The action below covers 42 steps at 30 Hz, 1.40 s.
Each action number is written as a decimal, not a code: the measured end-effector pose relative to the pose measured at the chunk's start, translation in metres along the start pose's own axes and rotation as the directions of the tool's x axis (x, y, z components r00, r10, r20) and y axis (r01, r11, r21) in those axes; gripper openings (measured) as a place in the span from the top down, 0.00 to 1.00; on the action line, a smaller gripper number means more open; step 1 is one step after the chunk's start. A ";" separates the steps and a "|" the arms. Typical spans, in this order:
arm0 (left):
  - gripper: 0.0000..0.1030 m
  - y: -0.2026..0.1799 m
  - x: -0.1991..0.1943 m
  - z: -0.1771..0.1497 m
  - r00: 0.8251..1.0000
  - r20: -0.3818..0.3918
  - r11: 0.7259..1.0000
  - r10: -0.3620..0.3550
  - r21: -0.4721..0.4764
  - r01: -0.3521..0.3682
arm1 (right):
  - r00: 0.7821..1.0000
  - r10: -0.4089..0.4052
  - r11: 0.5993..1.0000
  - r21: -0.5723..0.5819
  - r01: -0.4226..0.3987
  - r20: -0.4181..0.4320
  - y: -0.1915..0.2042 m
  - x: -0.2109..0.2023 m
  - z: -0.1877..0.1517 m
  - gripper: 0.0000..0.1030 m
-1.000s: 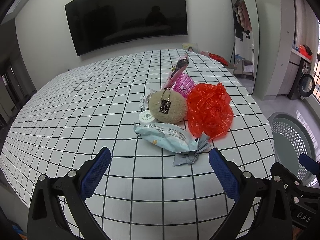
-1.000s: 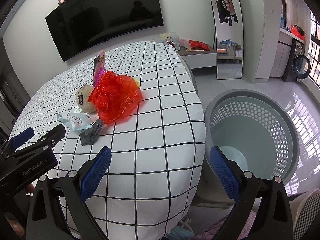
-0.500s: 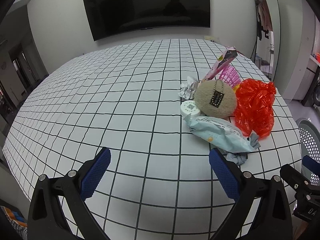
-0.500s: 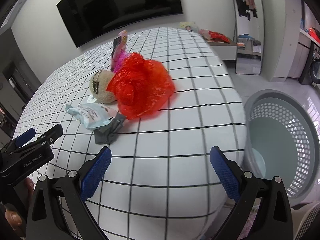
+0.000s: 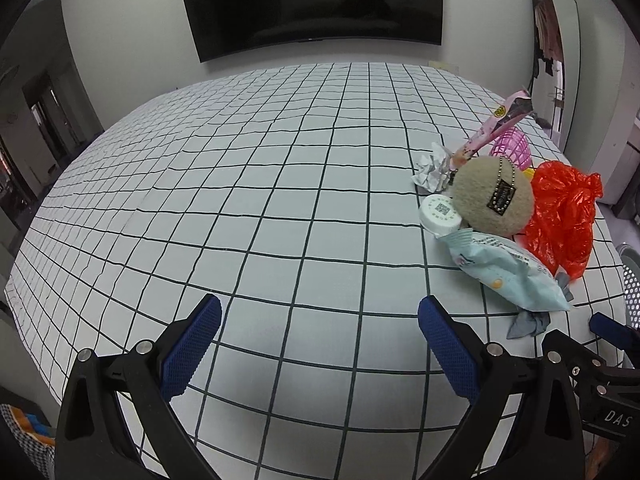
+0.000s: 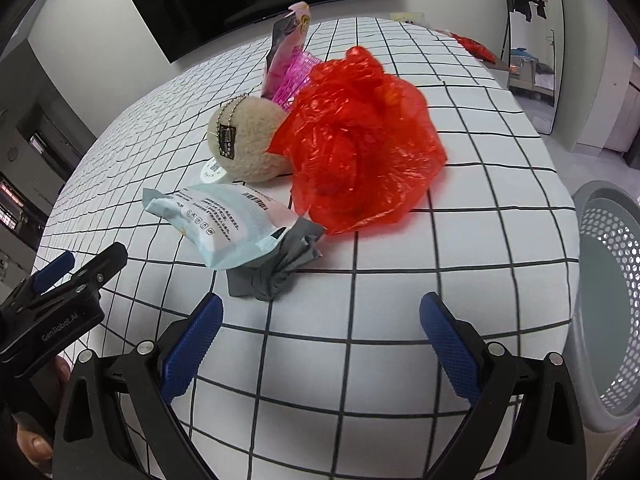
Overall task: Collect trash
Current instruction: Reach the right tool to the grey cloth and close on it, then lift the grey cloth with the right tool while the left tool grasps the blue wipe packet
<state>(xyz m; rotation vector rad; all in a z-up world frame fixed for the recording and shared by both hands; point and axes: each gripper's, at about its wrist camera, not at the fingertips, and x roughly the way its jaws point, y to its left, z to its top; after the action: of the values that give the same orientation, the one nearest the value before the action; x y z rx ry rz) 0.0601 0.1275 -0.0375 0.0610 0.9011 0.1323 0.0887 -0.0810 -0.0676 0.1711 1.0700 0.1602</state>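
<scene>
Grid-checked bedsheet (image 6: 460, 216) underneath, right gripper (image 6: 320, 340) spread wide and holding nothing, just short of grey rag (image 6: 276, 264), pale blue wrapper (image 6: 224, 228) and red plastic bag (image 6: 360, 140) beyond, laundry basket (image 6: 608, 288) off the edge, left gripper (image 5: 320, 340) gaping too, well apart from the pile.

We see a wide bed spread with a white sheet gridded in thin black lines (image 5: 256, 216), filling most of both views, and behind it a plain white wall (image 5: 120, 40) carrying a large, dark, unlit flat-screen television (image 5: 312, 0). At the right a tall frameless mirror (image 5: 554, 52) leans against the wall and reflects hanging clothes, with pale glossy floor tiles (image 6: 584, 160) below it. On the left a dark doorway (image 5: 44, 120) opens into a dimmer space.
</scene>
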 end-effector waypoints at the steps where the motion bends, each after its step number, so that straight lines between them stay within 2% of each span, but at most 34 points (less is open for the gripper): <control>1: 0.06 0.002 0.003 0.001 1.000 0.000 1.000 0.003 -0.001 -0.003 | 1.000 -0.012 1.000 -0.013 0.012 0.002 0.004 0.001 0.001 0.08; 15: 0.06 0.008 0.005 0.002 0.999 0.023 0.999 0.042 0.012 -0.042 | 0.992 -0.127 0.985 -0.119 0.127 0.003 0.041 0.018 0.003 0.09; 19: 0.06 0.003 0.009 0.002 0.996 -0.001 0.995 0.094 0.029 -0.094 | 0.989 -0.150 0.980 -0.129 0.150 0.010 0.044 0.023 0.007 0.09; 21: 0.06 0.003 0.010 0.000 0.996 -0.004 0.995 0.094 0.035 -0.094 | 0.988 -0.153 0.979 -0.134 0.153 0.014 0.046 0.024 0.007 0.09; 27: 0.06 0.005 0.020 -0.005 0.997 -0.058 0.999 0.045 0.005 -0.045 | 0.984 -0.174 0.974 -0.144 0.178 0.037 0.053 0.017 0.002 0.24; 31: 0.06 0.005 0.026 -0.012 0.996 -0.078 0.999 0.042 0.002 -0.042 | 0.984 -0.171 0.972 -0.153 0.177 0.049 0.055 0.014 0.001 0.40; 33: 0.06 0.004 0.027 -0.014 0.996 -0.084 0.999 0.043 0.008 -0.042 | 0.985 -0.167 0.972 -0.157 0.173 0.051 0.054 0.013 0.001 0.45; 35: 0.06 0.001 0.029 -0.015 0.995 -0.093 0.999 0.041 0.014 -0.039 | 0.985 -0.164 0.972 -0.162 0.171 0.053 0.052 0.011 -0.001 0.55; 42: 0.06 0.000 0.024 -0.020 0.997 -0.072 1.000 0.018 0.011 -0.017 | 0.988 -0.146 0.979 -0.137 0.150 0.044 0.036 -0.002 -0.009 0.68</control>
<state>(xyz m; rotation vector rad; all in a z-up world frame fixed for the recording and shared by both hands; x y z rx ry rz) 0.0587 0.1310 -0.0685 0.0739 0.9735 0.1470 0.0785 -0.0461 -0.0627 -0.0329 1.0296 0.0975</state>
